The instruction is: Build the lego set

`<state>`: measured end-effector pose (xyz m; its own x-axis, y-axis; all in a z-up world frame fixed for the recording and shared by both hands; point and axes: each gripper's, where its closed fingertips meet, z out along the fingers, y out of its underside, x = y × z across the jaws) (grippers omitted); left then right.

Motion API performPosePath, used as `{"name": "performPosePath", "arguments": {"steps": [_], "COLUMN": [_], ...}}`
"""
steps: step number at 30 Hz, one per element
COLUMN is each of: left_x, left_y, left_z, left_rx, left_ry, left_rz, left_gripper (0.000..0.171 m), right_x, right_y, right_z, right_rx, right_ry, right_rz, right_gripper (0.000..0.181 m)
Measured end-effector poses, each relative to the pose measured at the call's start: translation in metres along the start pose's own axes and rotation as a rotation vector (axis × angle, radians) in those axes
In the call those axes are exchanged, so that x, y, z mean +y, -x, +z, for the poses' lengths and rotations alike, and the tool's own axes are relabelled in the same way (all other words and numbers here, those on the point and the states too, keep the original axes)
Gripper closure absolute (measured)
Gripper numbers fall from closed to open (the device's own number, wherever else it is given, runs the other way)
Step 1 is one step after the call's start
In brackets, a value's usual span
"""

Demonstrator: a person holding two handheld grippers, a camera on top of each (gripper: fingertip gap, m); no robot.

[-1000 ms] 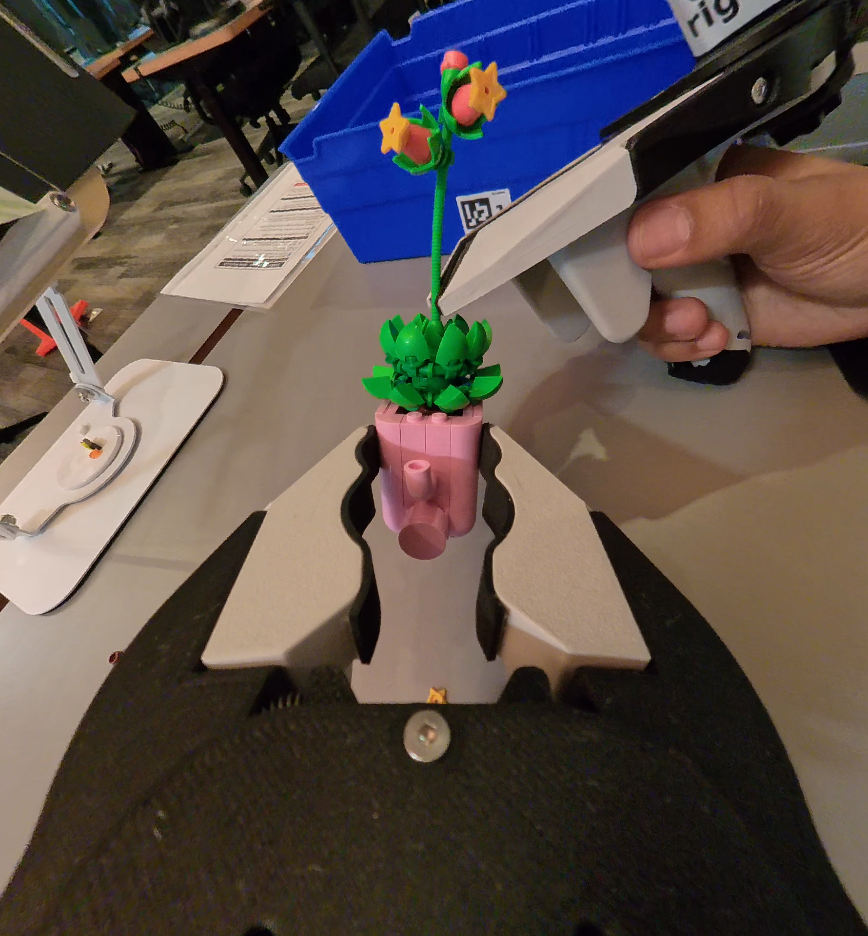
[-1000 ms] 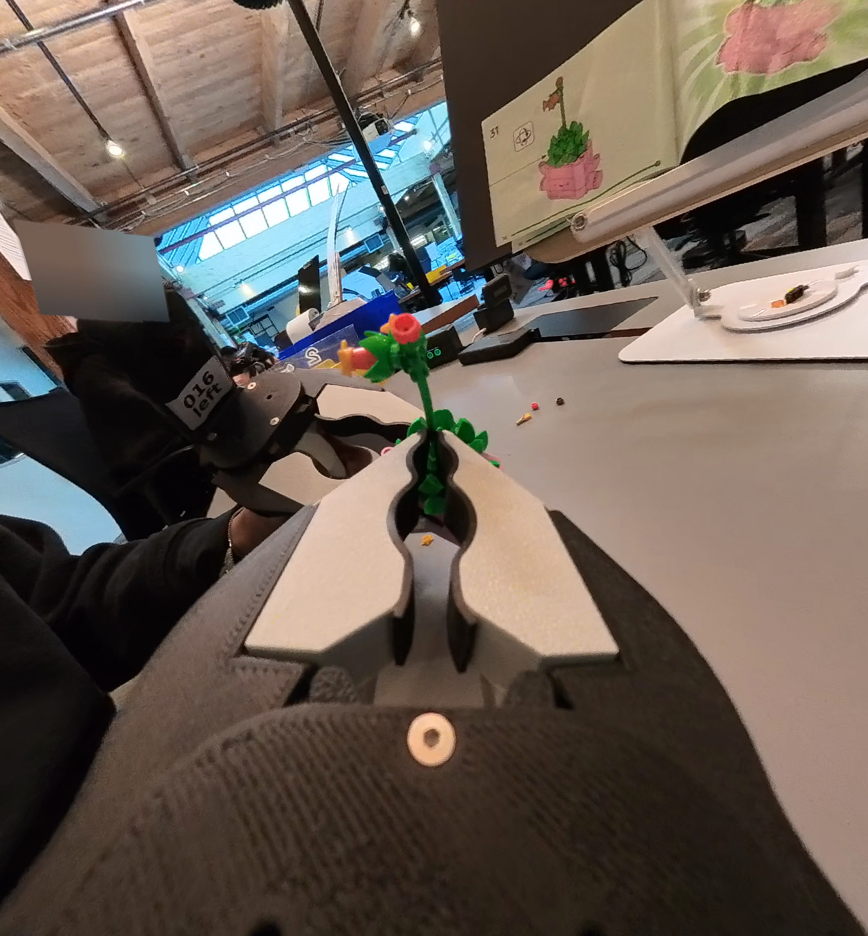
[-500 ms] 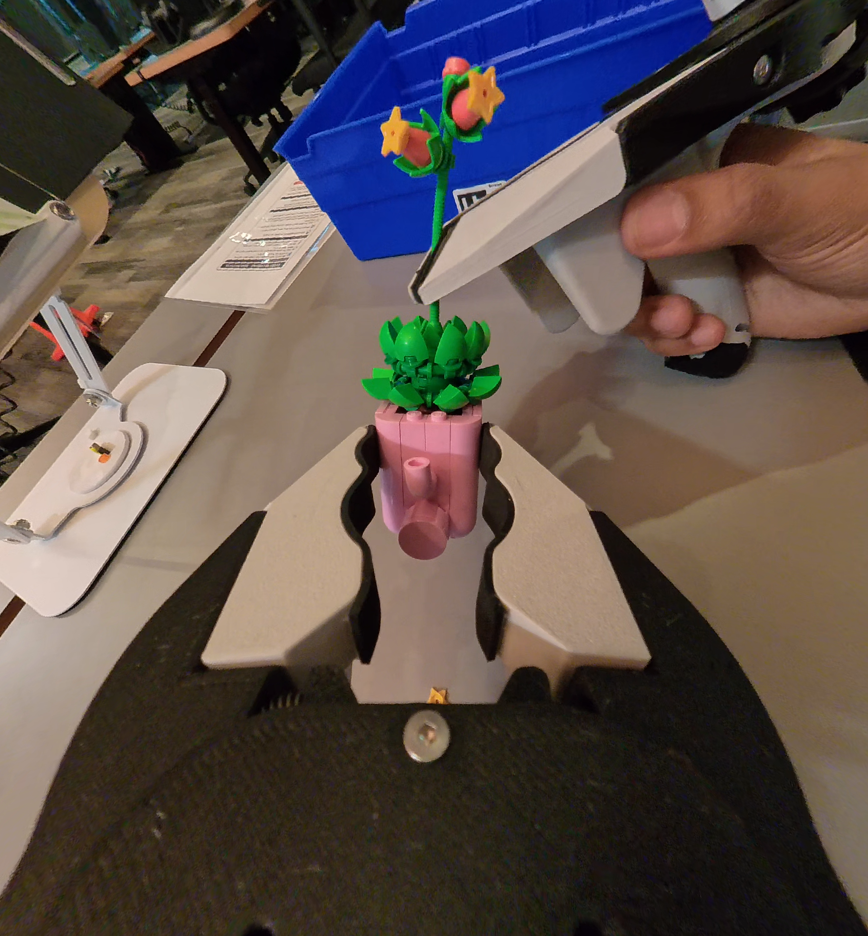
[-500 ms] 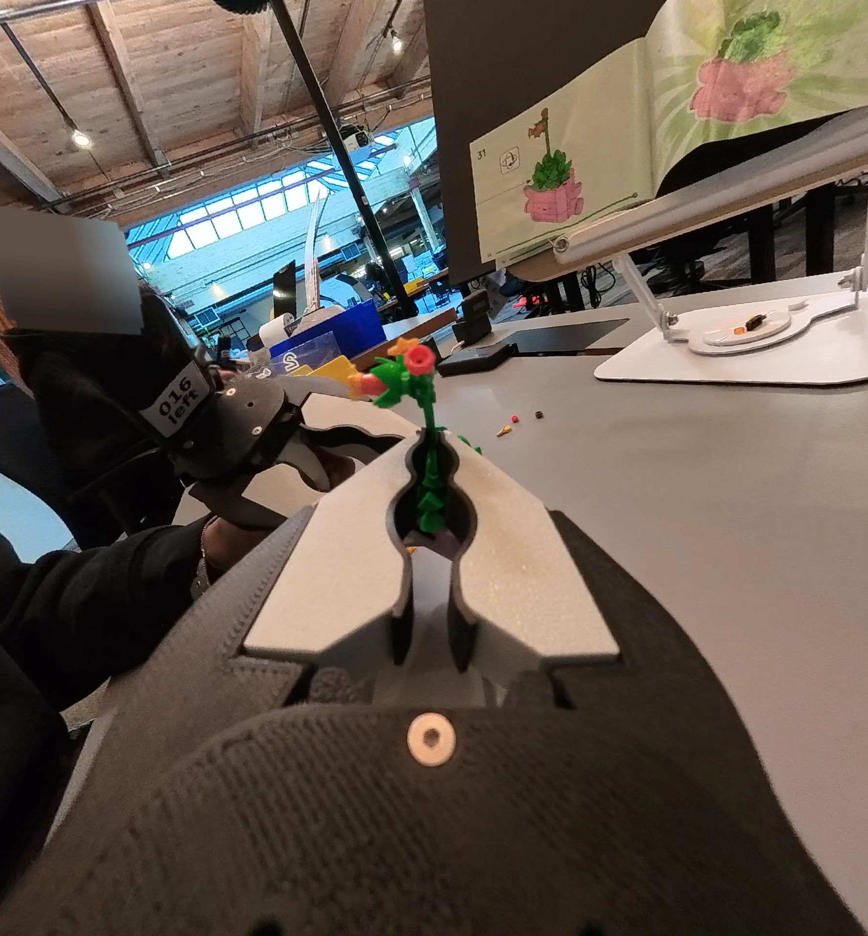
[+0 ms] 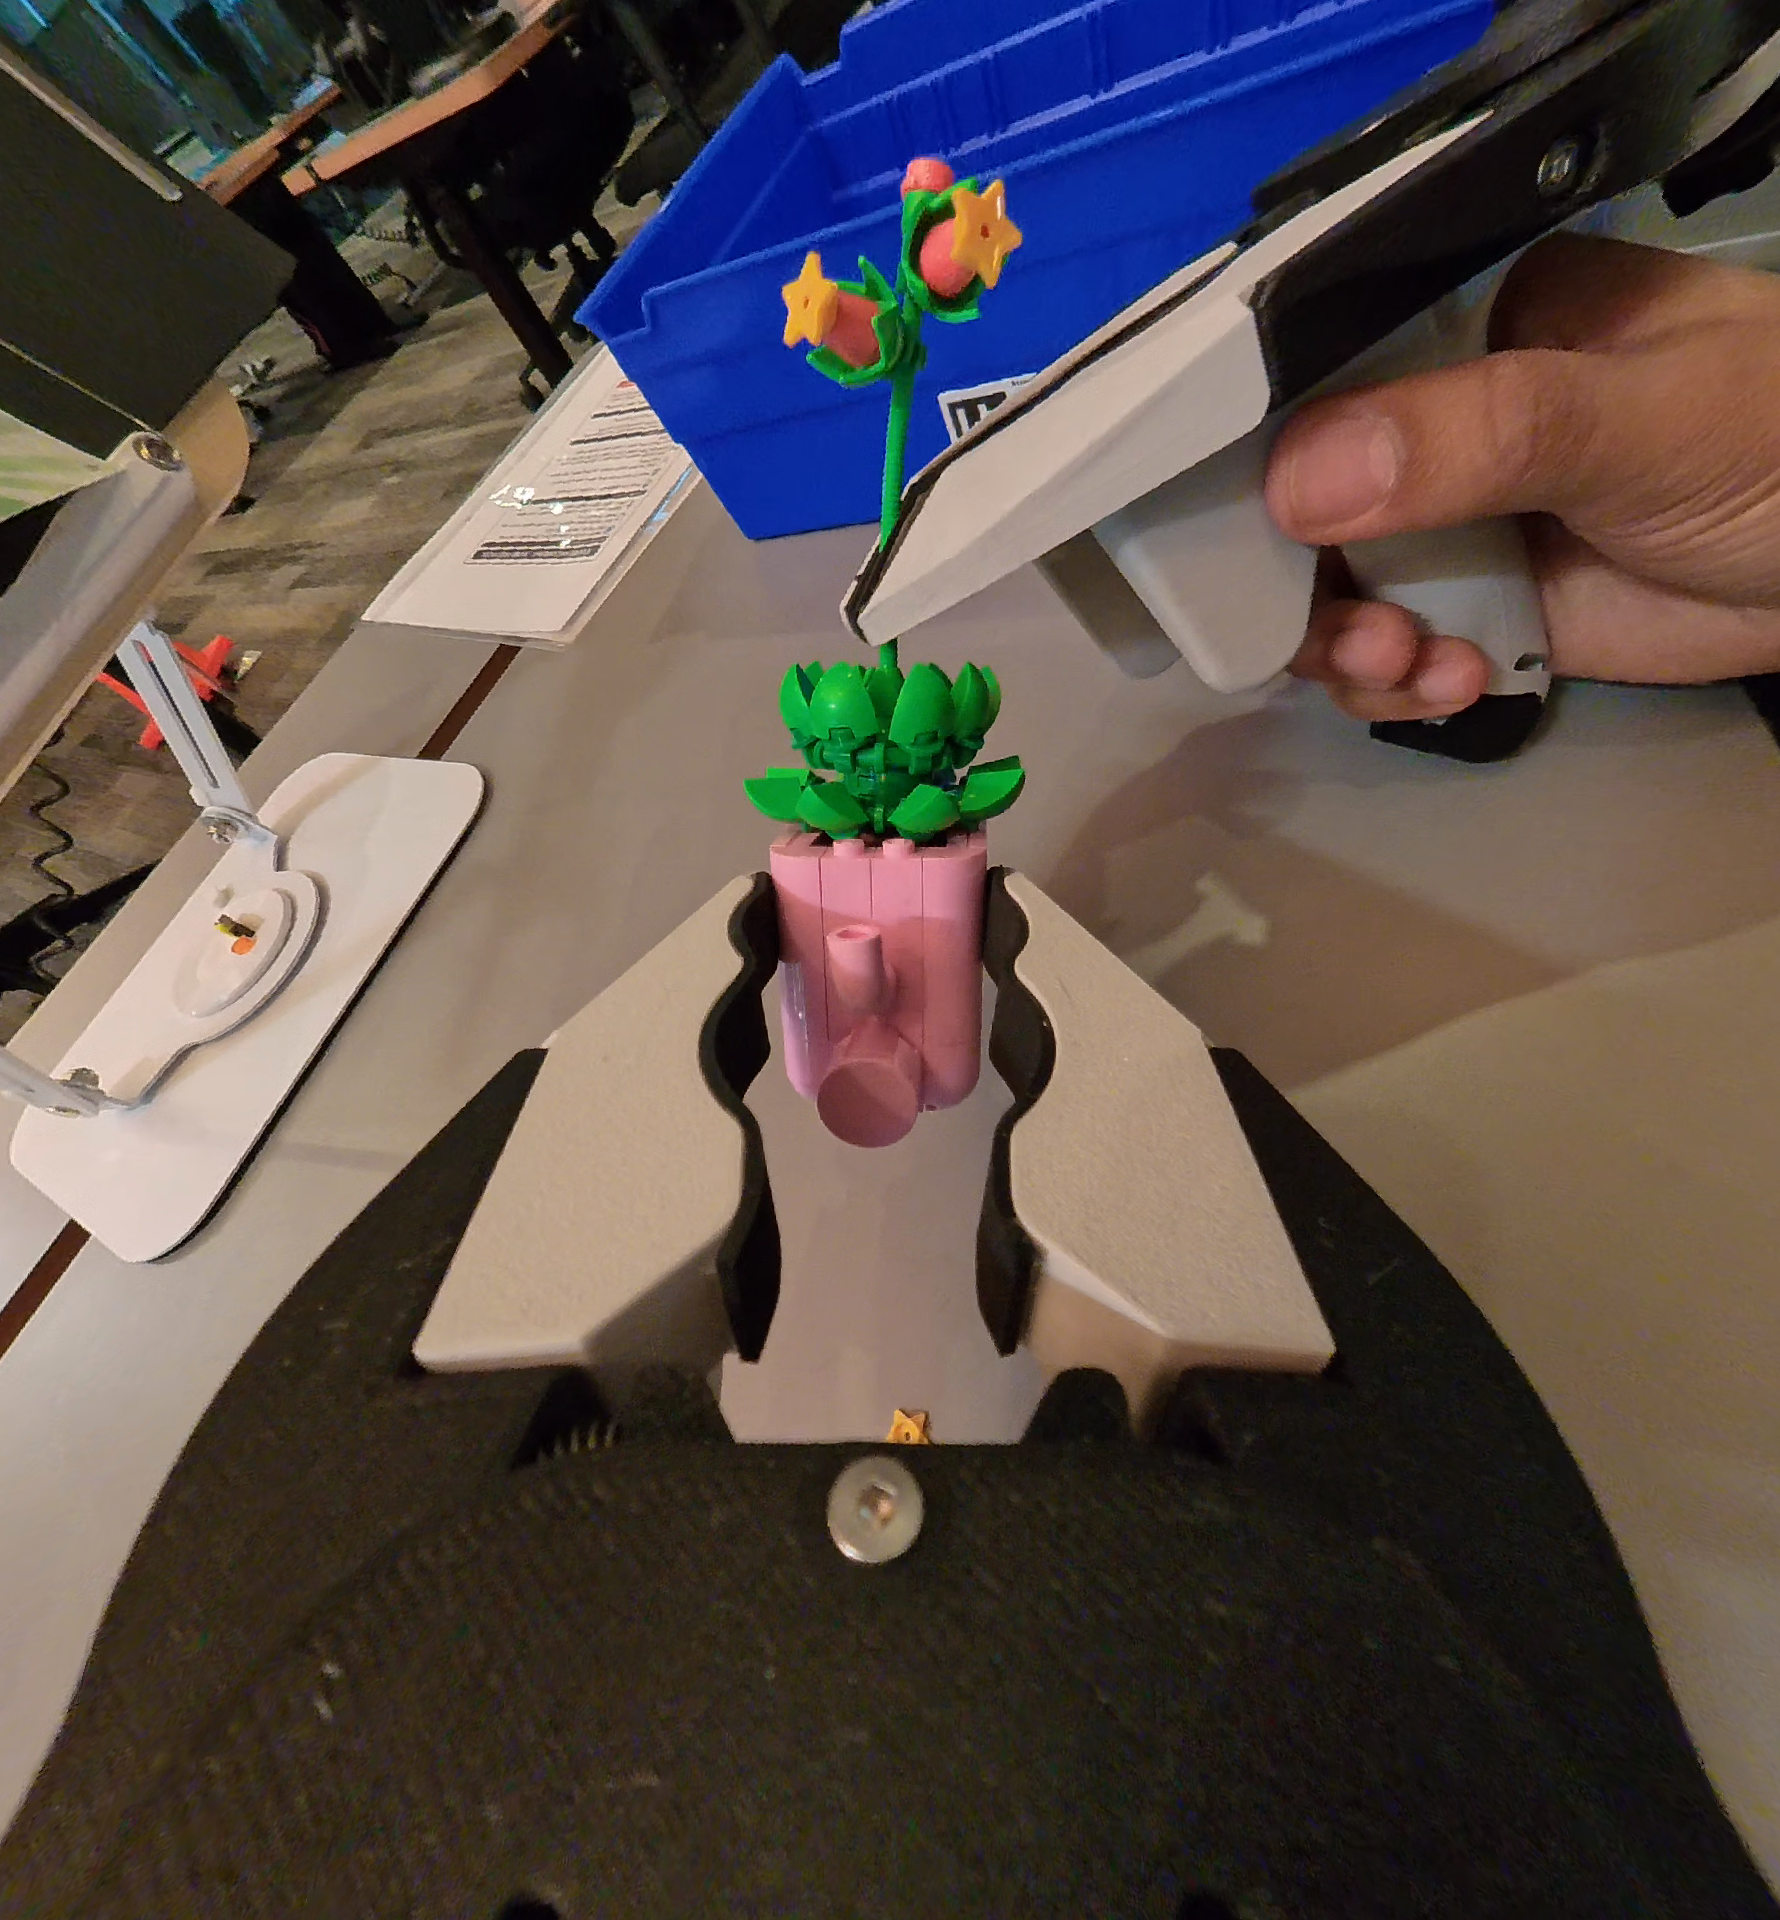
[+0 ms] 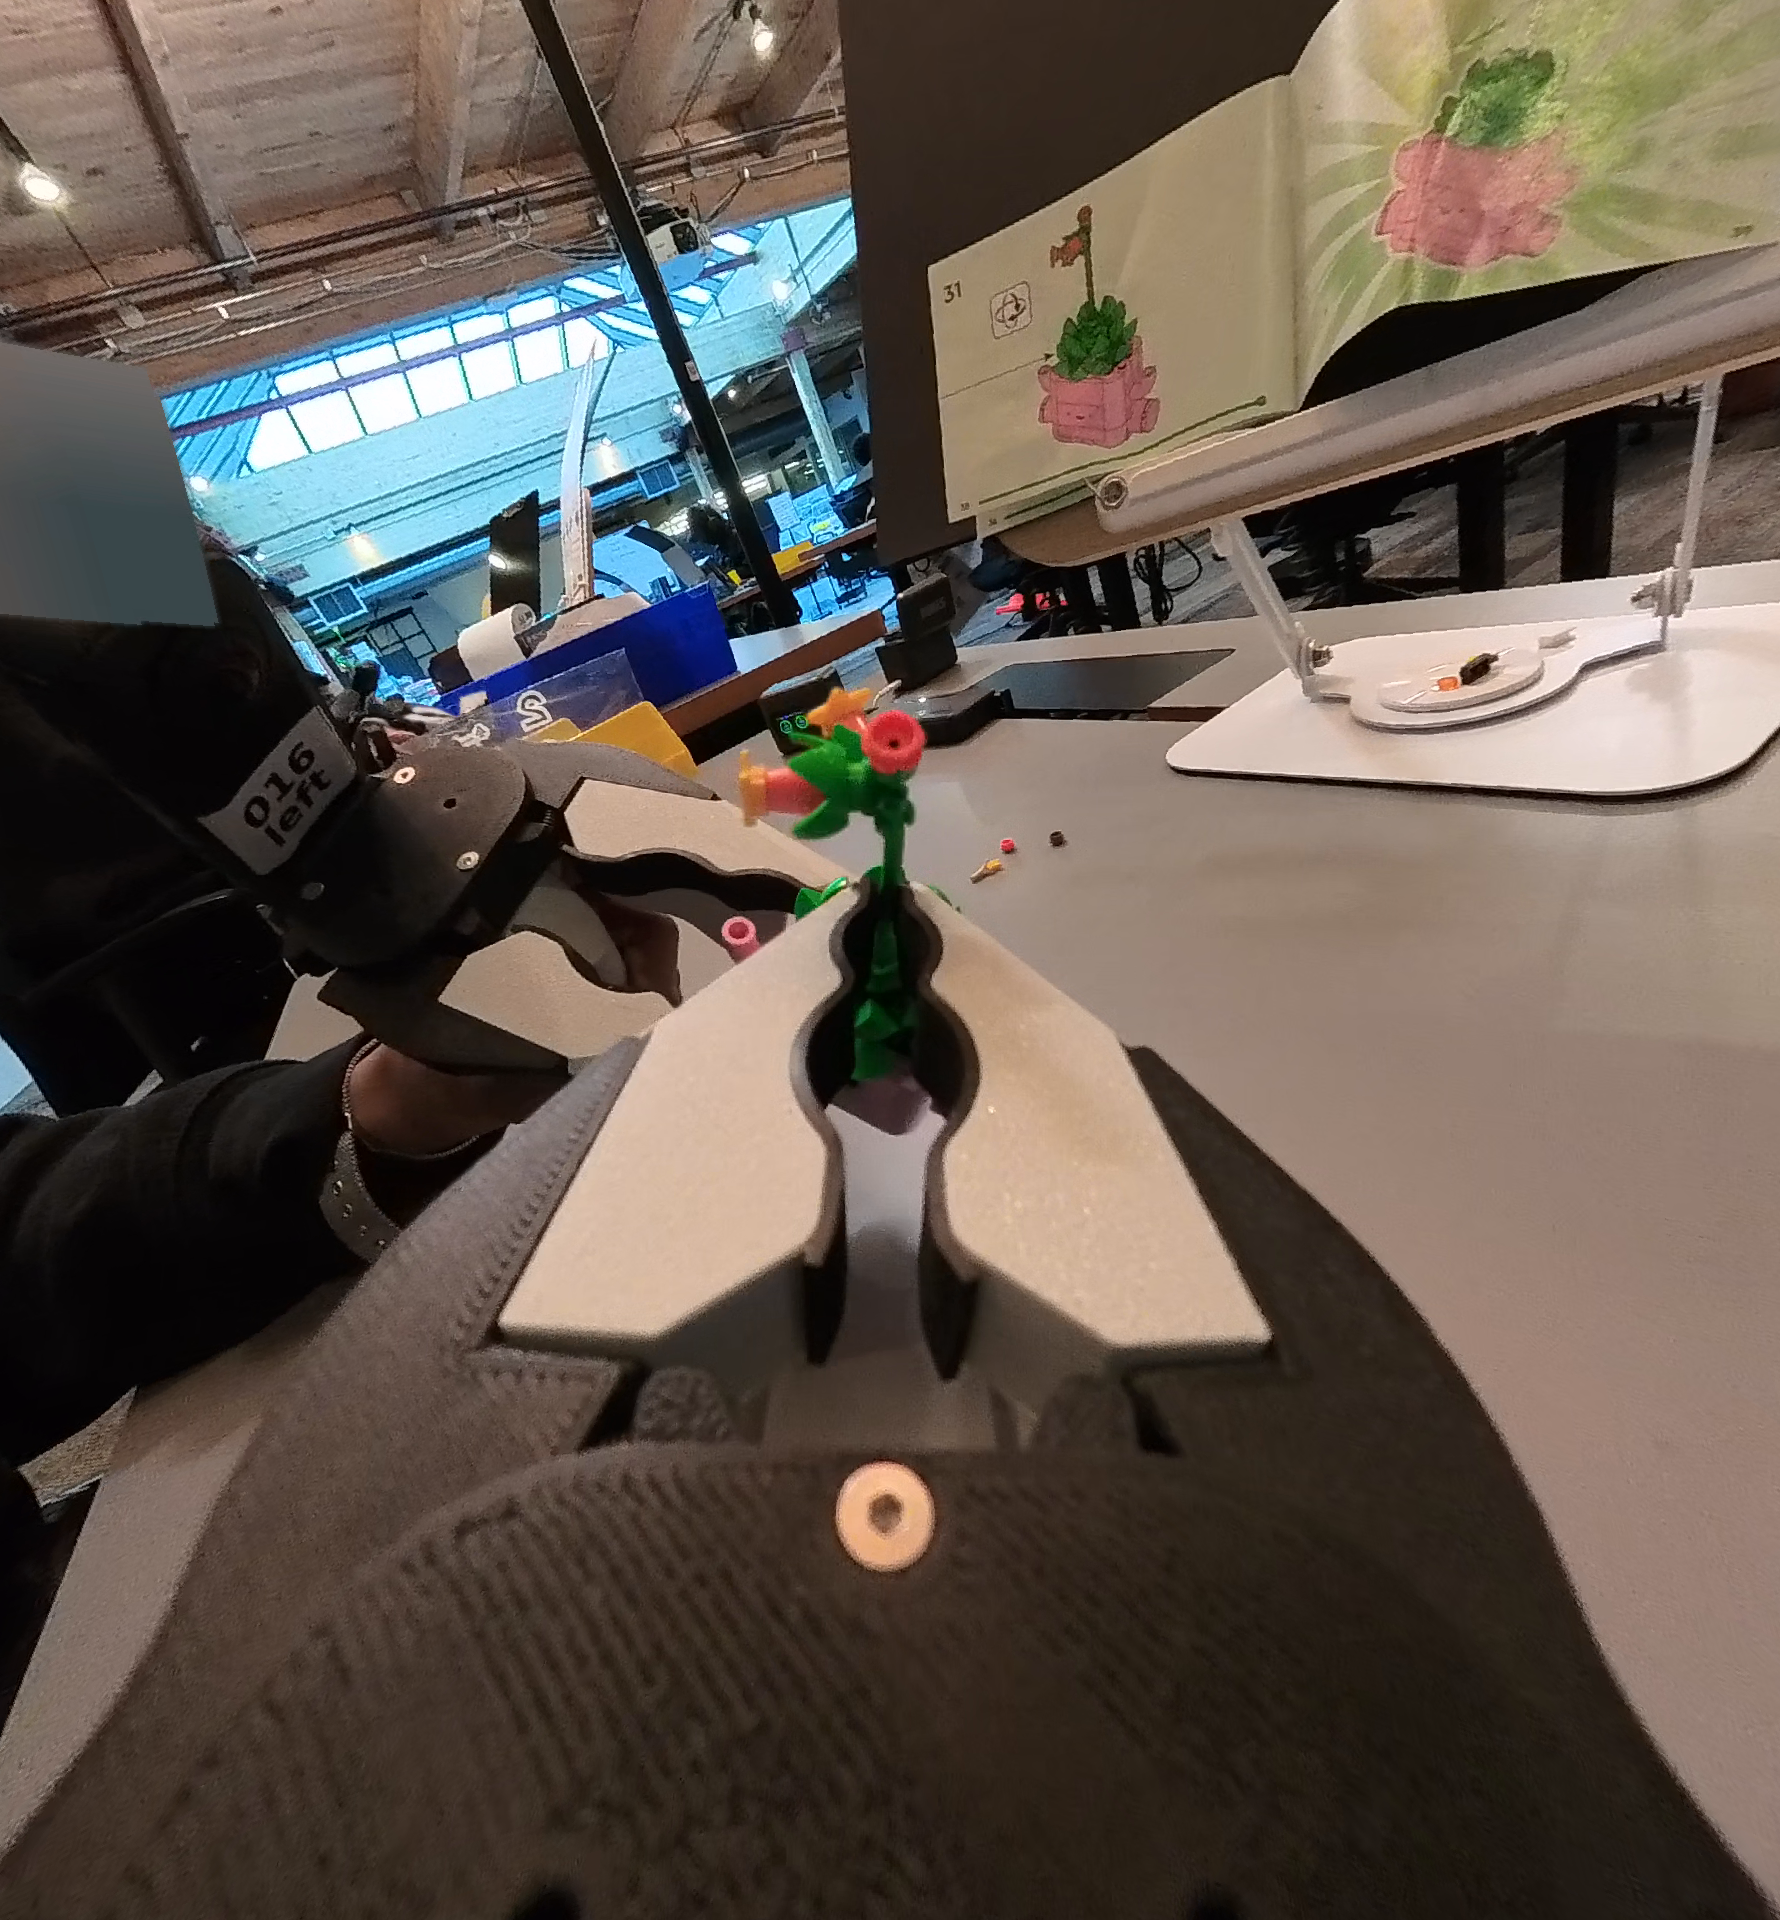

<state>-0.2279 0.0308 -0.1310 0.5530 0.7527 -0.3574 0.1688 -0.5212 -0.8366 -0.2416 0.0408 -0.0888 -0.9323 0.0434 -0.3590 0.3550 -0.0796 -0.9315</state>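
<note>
Pink pot [image 5: 875, 987] clamped upright between fingers of your left gripper [image 5: 878, 935], above grey bench [image 5: 1385, 935]. Green leaves [image 5: 881, 753] crown pot. Your right gripper [image 6: 891, 894] pinches thin green stem [image 5: 898, 457] just above leaves. Star flowers [image 5: 927, 260] top stem. Blue bin [image 5: 1073, 156] at far bench edge.

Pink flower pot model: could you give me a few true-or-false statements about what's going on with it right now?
1. The left gripper has its jaws closed on the pink pot. True.
2. The right gripper grips the green stem. True.
3. The stem carries blue flowers. False: they are pink with yellow stars.
4. The blue bin sits behind the model. True.
5. The pot holds no leaves. False: green leaves top it.
</note>
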Motion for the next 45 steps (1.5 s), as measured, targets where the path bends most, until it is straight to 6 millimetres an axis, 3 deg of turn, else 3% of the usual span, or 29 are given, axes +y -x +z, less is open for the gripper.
{"name": "performPosePath", "arguments": {"steps": [8,18,28,39,45], "left_x": [0.000,-0.012,-0.036,-0.046,-0.056], "left_y": [-0.001,-0.012,-0.030,-0.042,-0.048], "left_z": [0.000,-0.009,-0.029,-0.038,-0.052], "left_rx": [0.014,0.153,0.442,0.644,0.819], "left_ry": [-0.002,-0.087,-0.261,-0.353,-0.430], "left_rz": [-0.014,-0.084,-0.265,-0.415,-0.519], "left_gripper": [0.133,0.133,0.134,0.134,0.134], "right_x": [0.000,-0.007,-0.020,-0.028,-0.033], "right_y": [0.001,0.018,0.045,0.055,0.072], "right_z": [-0.001,-0.009,-0.023,-0.028,-0.035], "right_rx": [-0.018,-0.174,-0.377,-0.402,-0.510], "right_ry": [0.001,-0.012,-0.038,-0.009,0.002], "right_rz": [0.016,0.042,0.079,0.075,0.112], "right_gripper": [0.181,0.181,0.181,0.181,0.181]}}
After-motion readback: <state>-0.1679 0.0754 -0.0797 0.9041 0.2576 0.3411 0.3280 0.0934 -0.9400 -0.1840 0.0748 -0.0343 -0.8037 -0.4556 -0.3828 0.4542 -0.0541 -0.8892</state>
